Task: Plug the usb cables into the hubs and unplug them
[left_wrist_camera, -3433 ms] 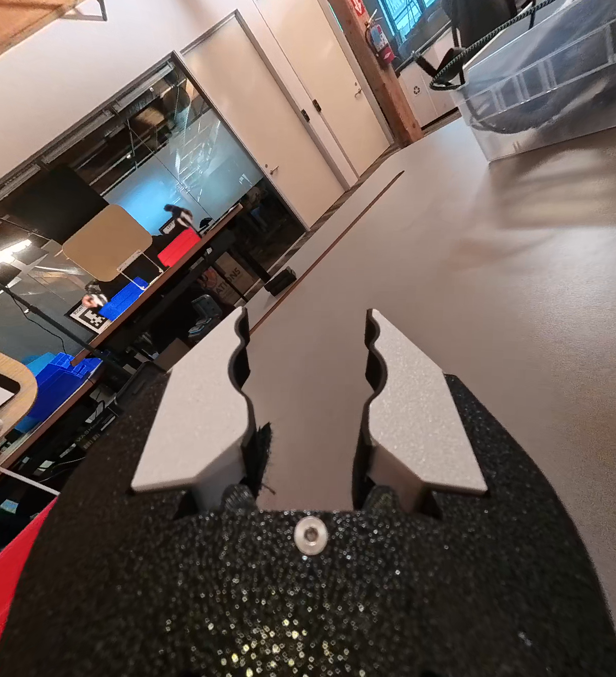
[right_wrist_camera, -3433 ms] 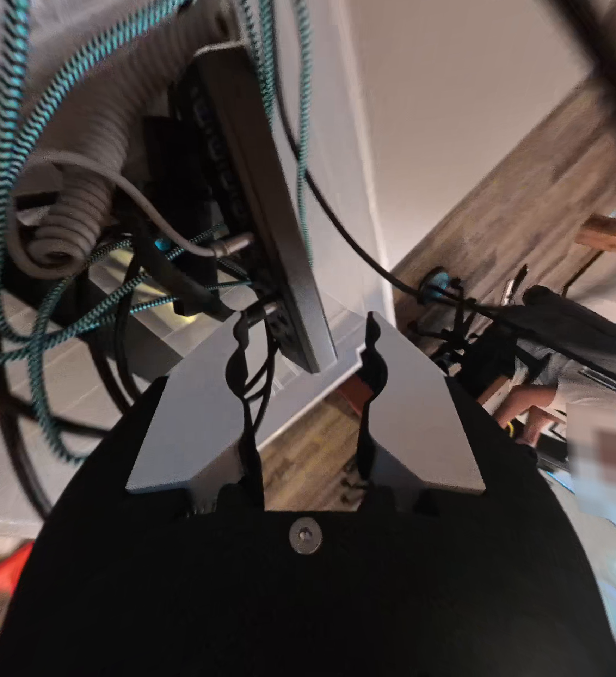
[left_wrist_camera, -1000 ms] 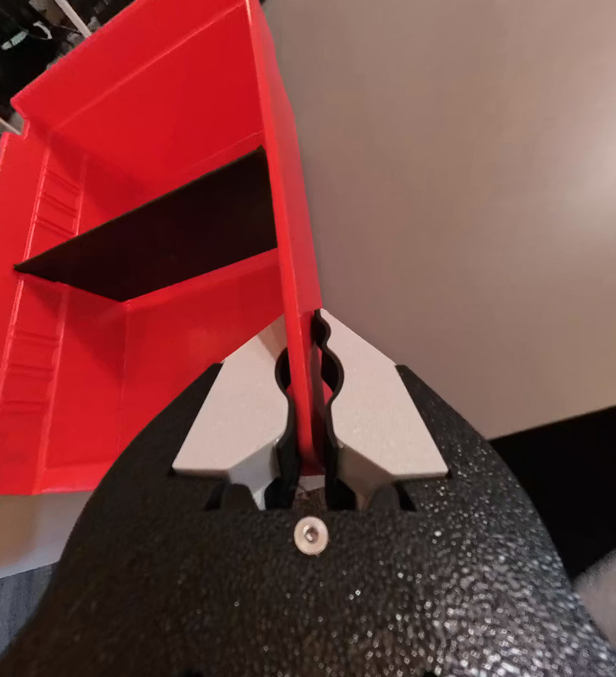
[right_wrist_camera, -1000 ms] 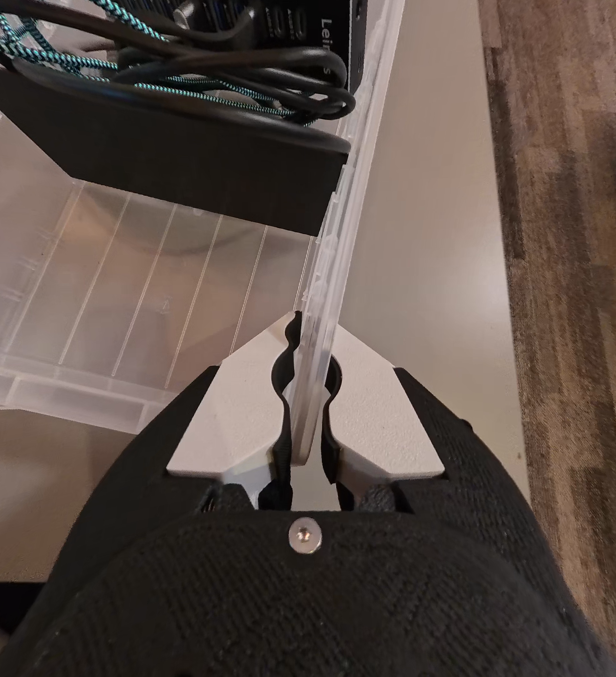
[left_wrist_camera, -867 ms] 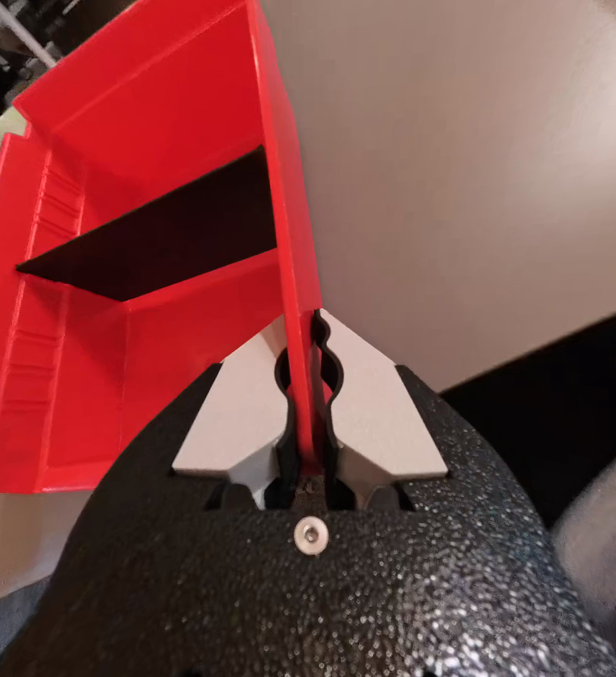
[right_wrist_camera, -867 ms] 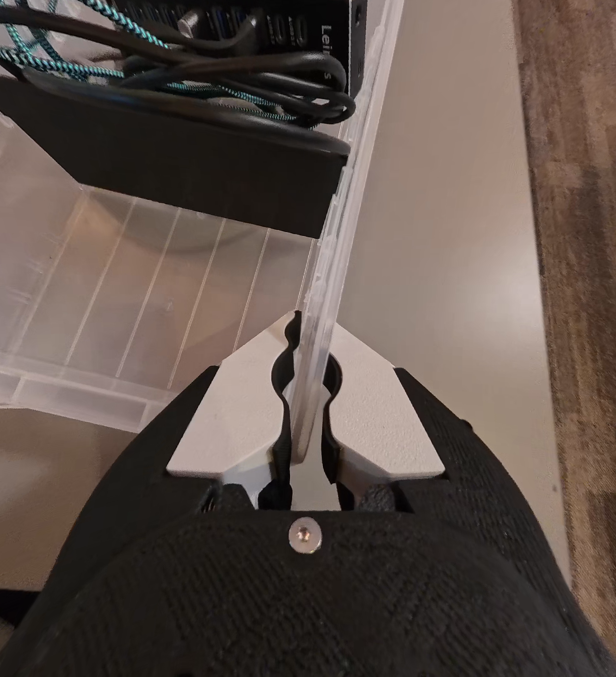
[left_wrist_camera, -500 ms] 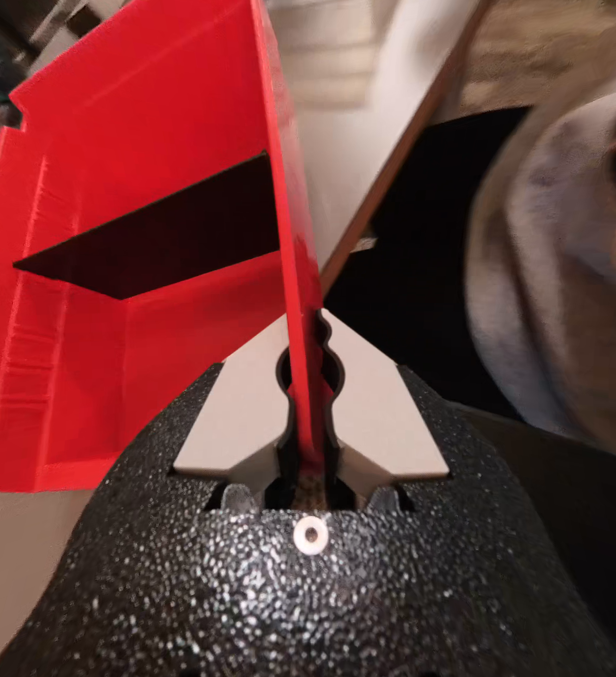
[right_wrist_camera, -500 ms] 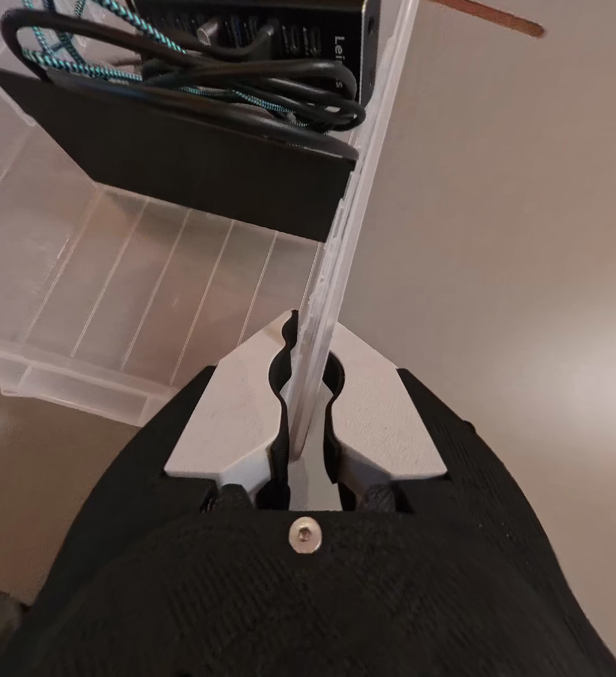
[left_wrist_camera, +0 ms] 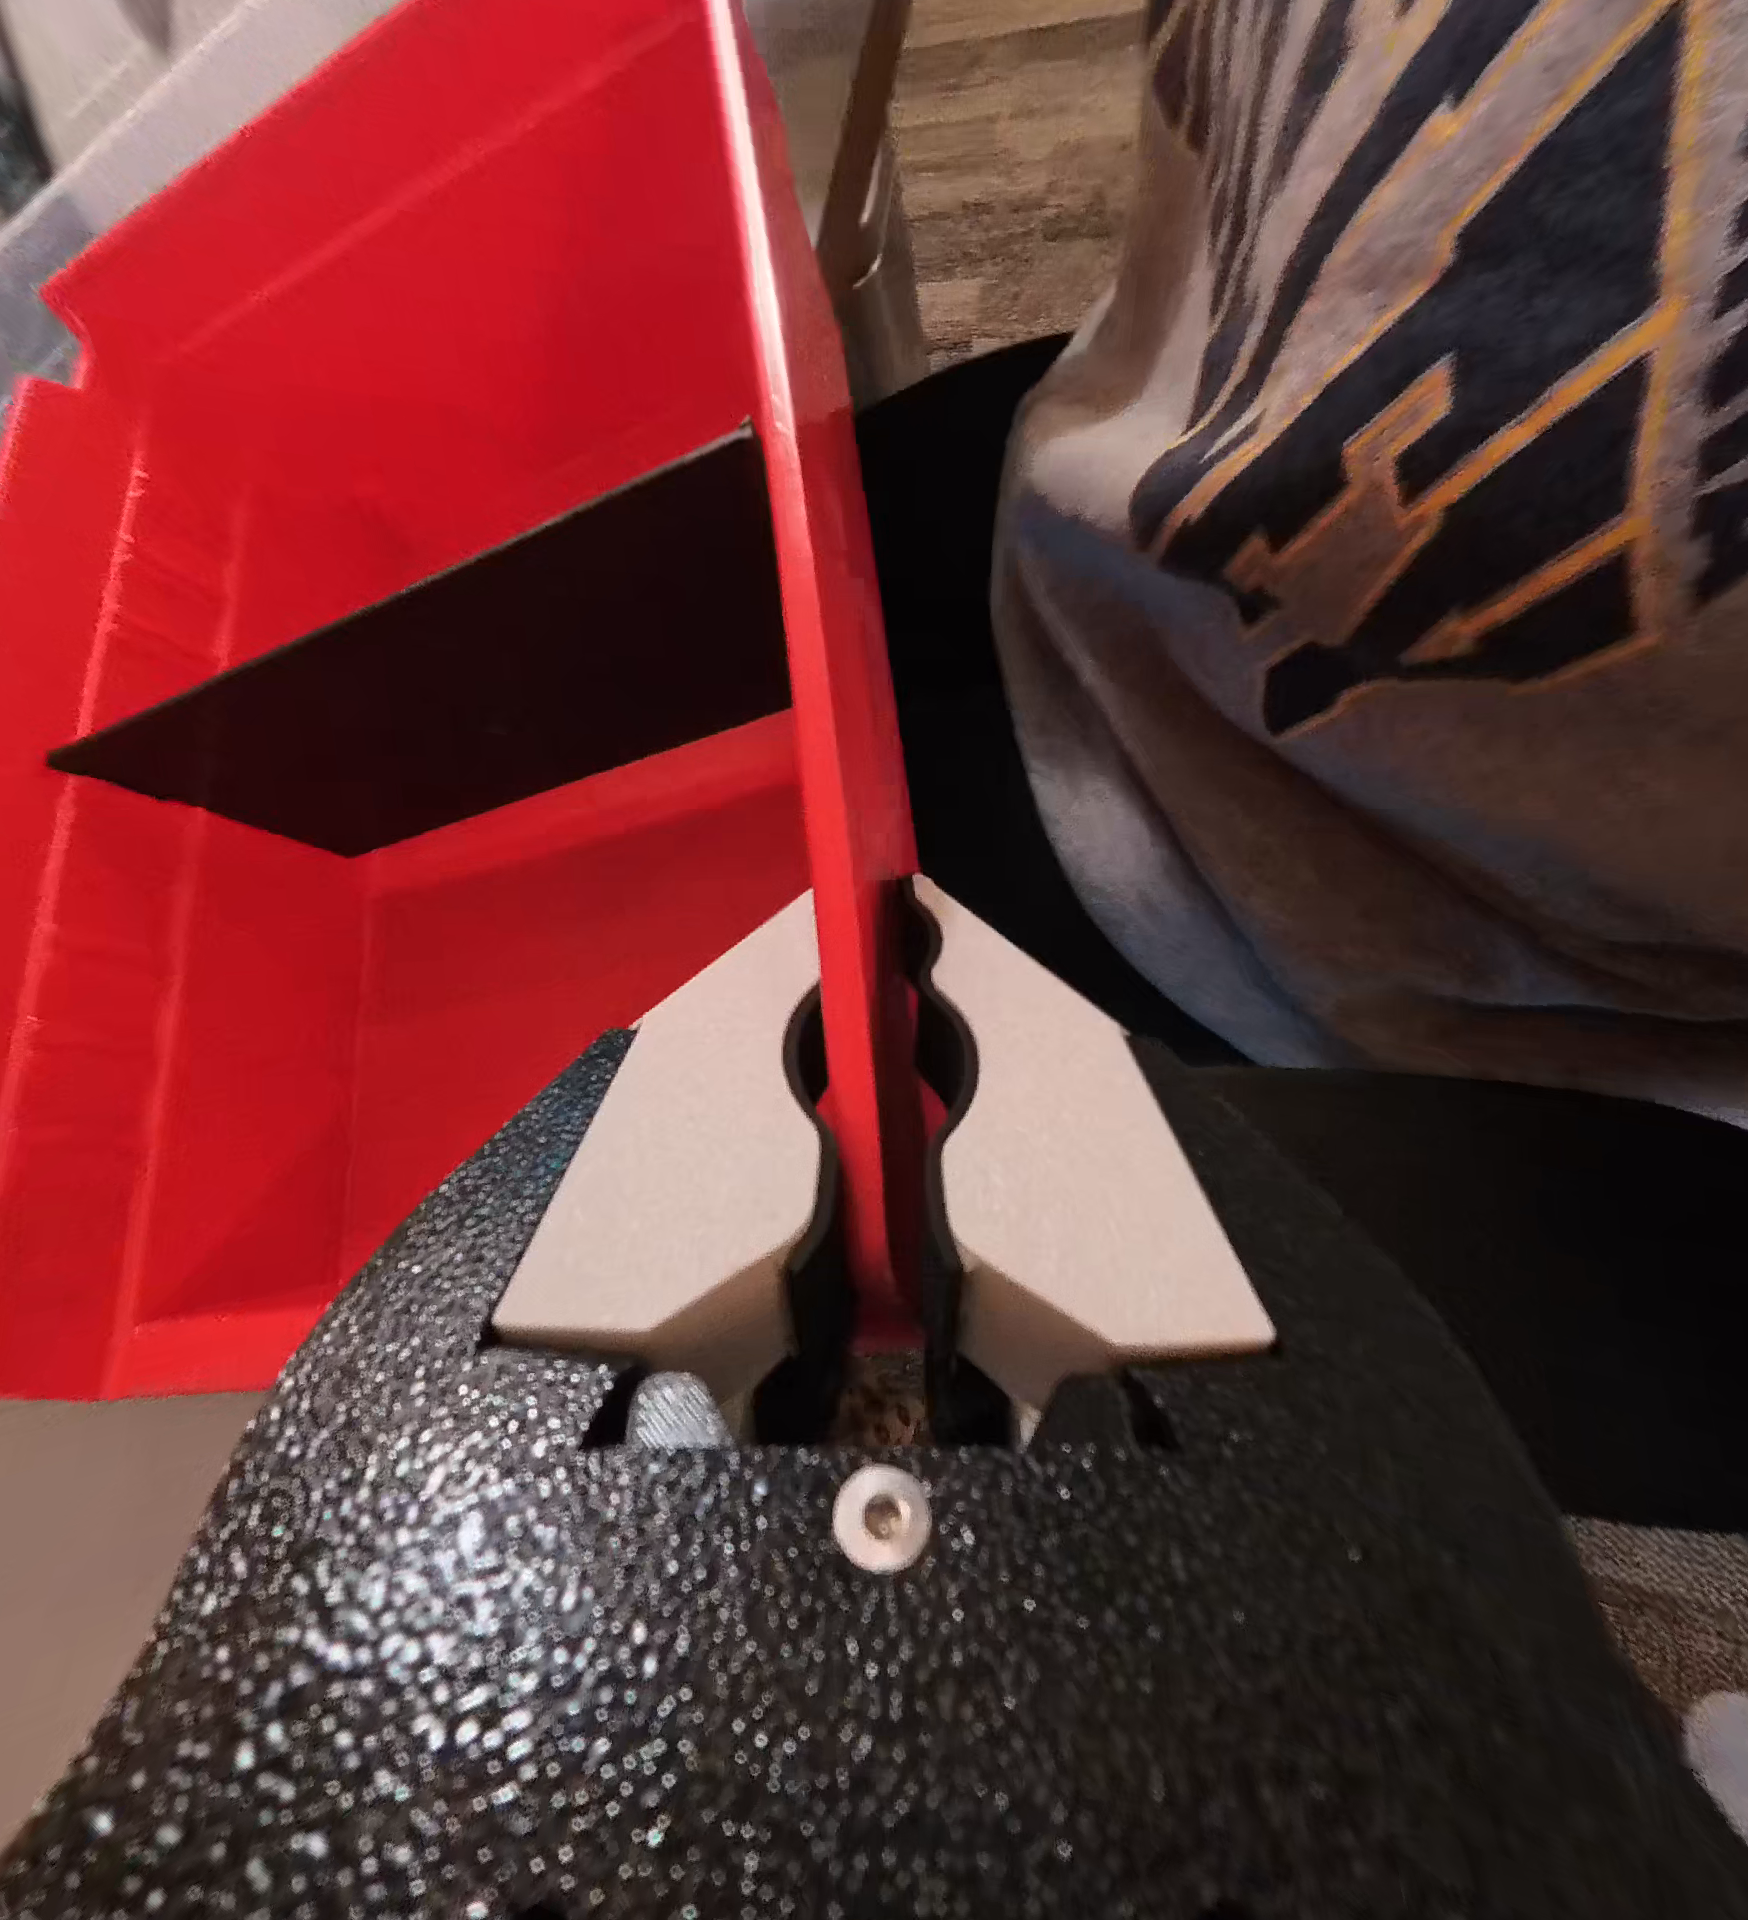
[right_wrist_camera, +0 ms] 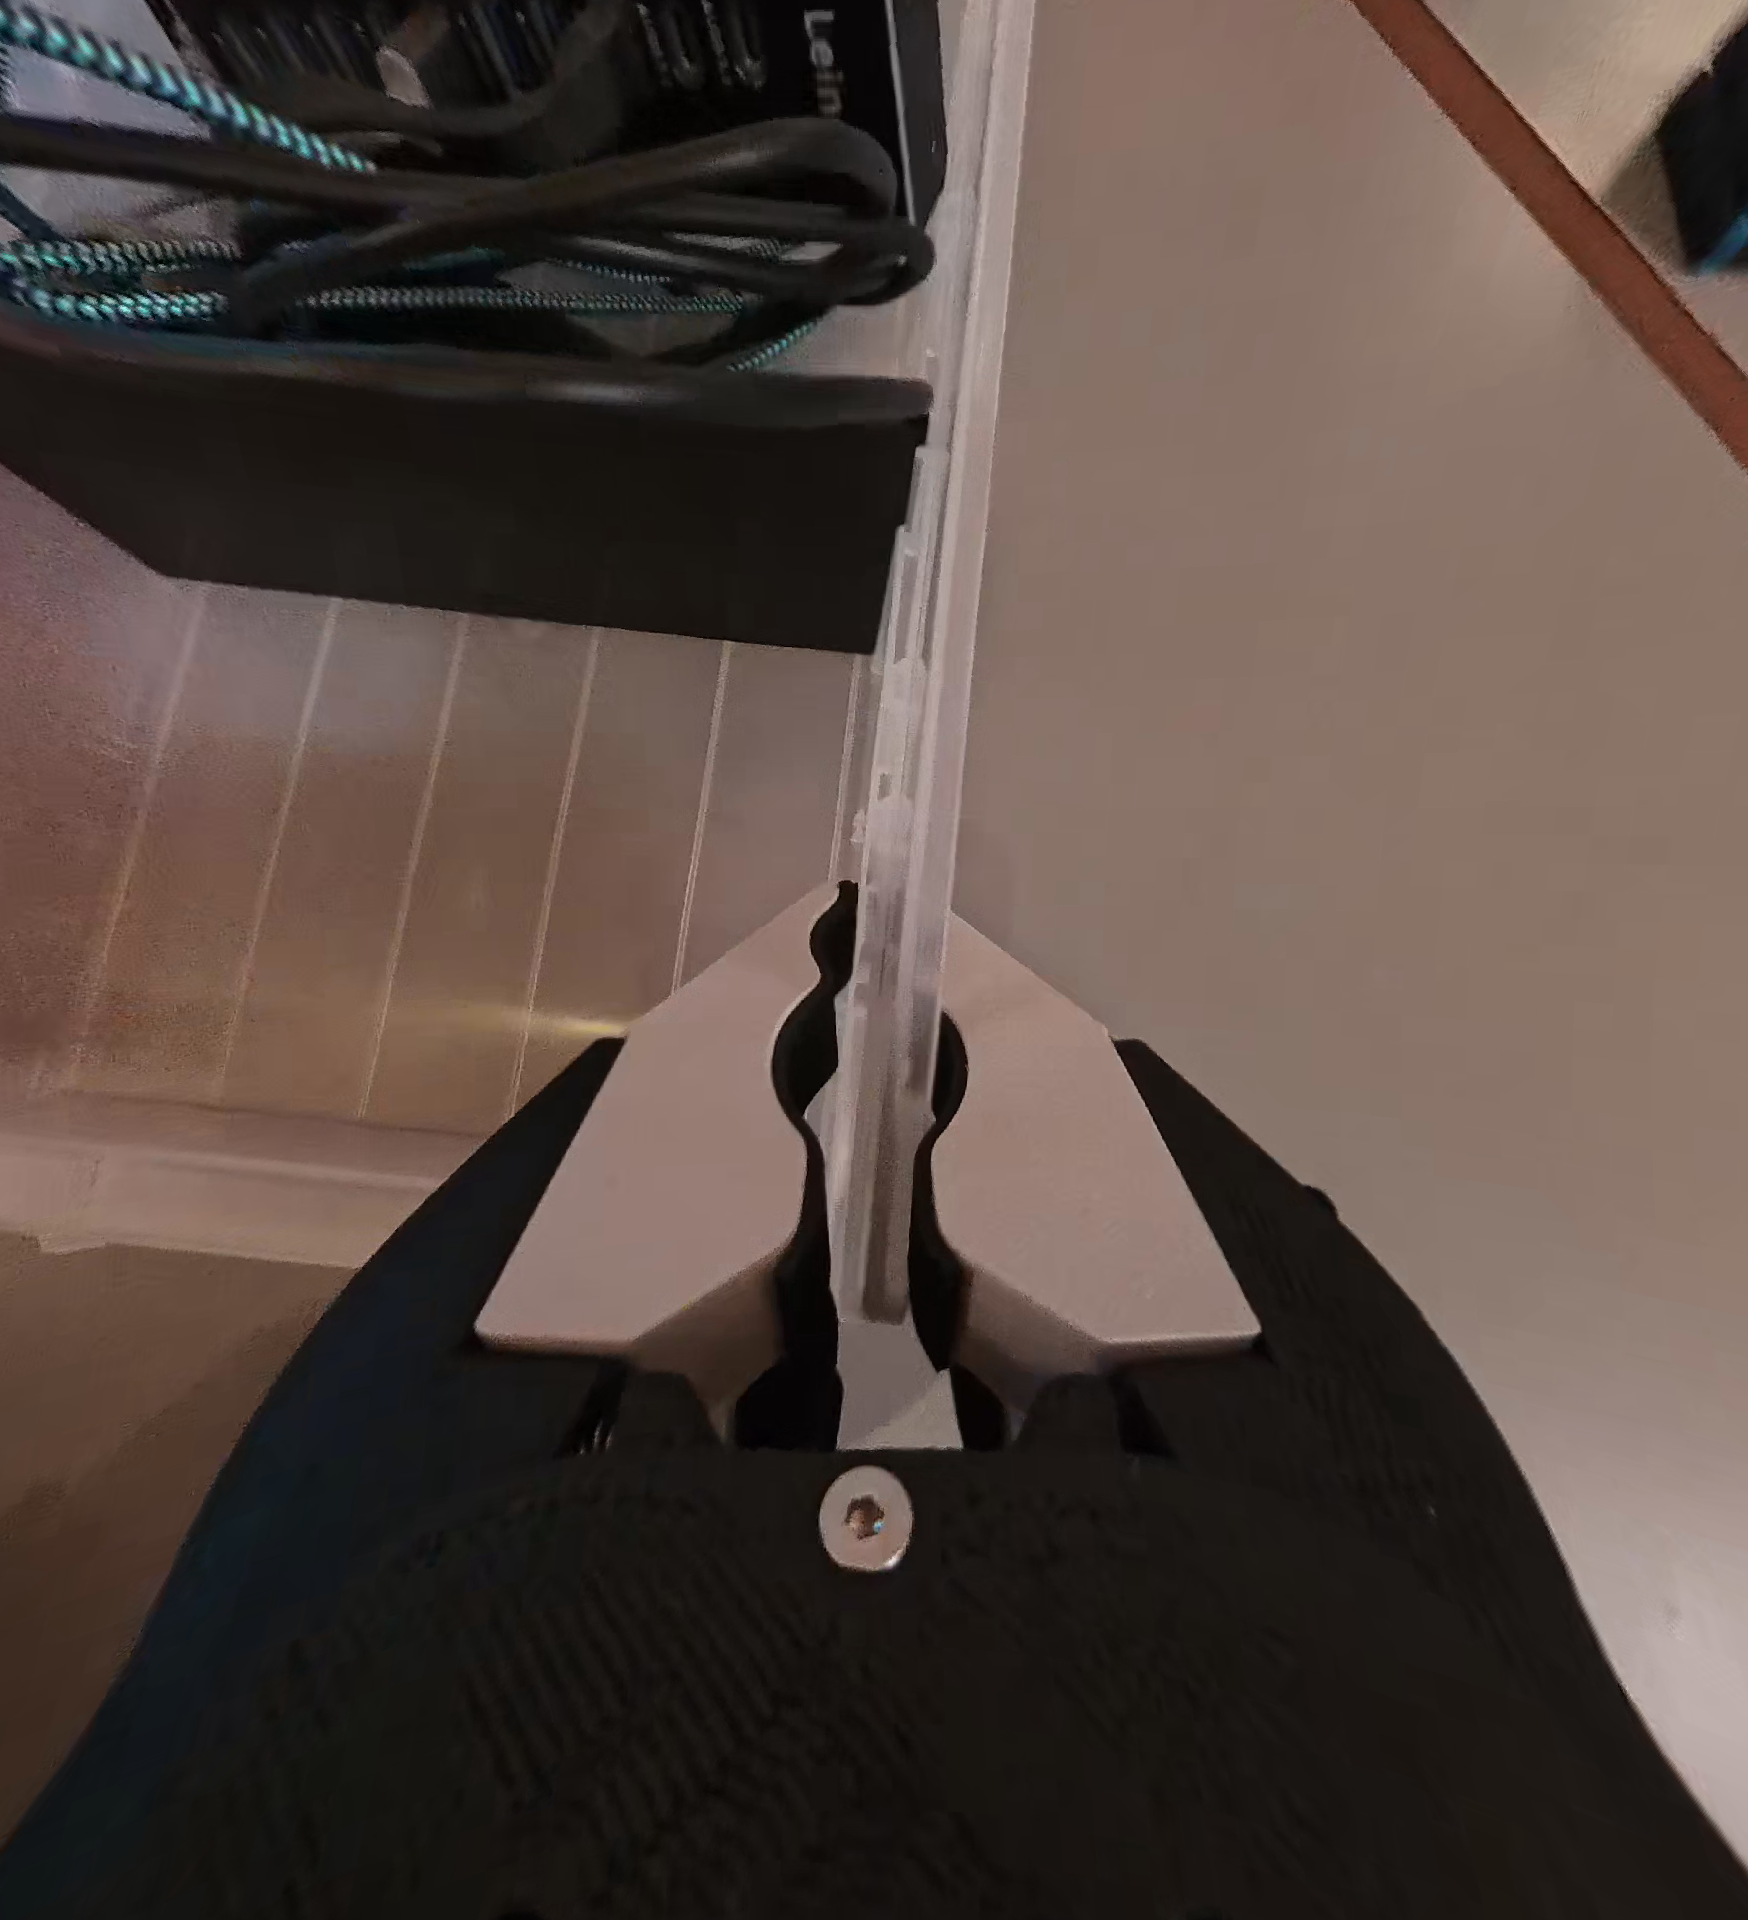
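The left gripper (left_wrist_camera: 875, 1081) is clamped on the side wall of a red bin (left_wrist_camera: 350, 499), whose black divider (left_wrist_camera: 454, 665) crosses an empty interior. To its right a person's patterned shirt (left_wrist_camera: 1421, 468) fills the view. The right gripper (right_wrist_camera: 875, 1091) is clamped on the side wall of a clear bin (right_wrist_camera: 330, 831). Beyond that bin's black divider (right_wrist_camera: 454, 499), in the far compartment, lie the usb cables (right_wrist_camera: 434, 239), black and teal-braided, tangled against a black hub (right_wrist_camera: 745, 62). The pale worktop (right_wrist_camera: 1369, 831) spreads to the right. Whether any cable is plugged in cannot be told; the plugging work seems not yet begun.
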`<state>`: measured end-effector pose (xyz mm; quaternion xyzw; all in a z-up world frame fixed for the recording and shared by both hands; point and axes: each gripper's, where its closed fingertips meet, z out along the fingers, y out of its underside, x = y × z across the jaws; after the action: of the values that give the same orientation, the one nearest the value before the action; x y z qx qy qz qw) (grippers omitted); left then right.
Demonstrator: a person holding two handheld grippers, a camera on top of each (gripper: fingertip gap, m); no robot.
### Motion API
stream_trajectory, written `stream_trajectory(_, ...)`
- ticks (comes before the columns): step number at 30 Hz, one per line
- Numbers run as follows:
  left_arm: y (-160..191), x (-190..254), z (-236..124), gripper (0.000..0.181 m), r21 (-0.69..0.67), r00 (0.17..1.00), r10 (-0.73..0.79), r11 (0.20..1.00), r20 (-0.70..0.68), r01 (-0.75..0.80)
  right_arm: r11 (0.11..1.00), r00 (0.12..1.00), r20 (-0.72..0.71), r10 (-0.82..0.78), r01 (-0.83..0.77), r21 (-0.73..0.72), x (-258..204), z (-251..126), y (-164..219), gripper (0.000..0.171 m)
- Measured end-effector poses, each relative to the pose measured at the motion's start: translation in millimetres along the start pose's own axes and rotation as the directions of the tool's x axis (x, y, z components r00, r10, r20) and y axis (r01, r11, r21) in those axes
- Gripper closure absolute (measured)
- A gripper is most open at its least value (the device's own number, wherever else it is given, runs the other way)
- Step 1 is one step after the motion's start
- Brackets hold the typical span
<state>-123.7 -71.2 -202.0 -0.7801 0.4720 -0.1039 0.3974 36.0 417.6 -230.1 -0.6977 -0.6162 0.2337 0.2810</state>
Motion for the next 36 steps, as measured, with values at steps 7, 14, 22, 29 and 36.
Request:
stream_trajectory(7,-20.8,38.1,3.8,0.178,0.0,0.997,0.022,1.0,-0.072,-0.022,1.0,0.998,0.061,-0.003,0.003,-0.006,-36.0,64.3,-70.9,0.168)
stream_trajectory(14,-24.5,60.9,-23.1,0.178,-0.024,0.997,-0.05,0.999,-0.053,0.048,0.996,0.992,0.086,0.09,-0.09,-0.008,-60.2,101.7,-113.0,0.169)
stream_trajectory(22,-51.8,77.9,-49.0,0.178,-0.054,0.993,-0.062,0.997,-0.102,0.056,0.967,0.967,0.044,0.252,-0.253,0.014,-78.8,115.8,-131.5,0.168)
stream_trajectory(29,-98.9,83.5,-39.0,0.178,-0.029,0.984,-0.012,1.0,-0.176,0.007,0.978,0.992,0.088,0.091,-0.106,0.179,-134.2,75.9,-148.1,0.141)
stream_trajectory(36,-168.2,58.0,10.1,0.178,0.067,0.995,0.096,0.993,-0.016,-0.095,0.811,0.954,-0.15,0.259,-0.131,0.571,-71.6,-149.3,-95.5,0.138)
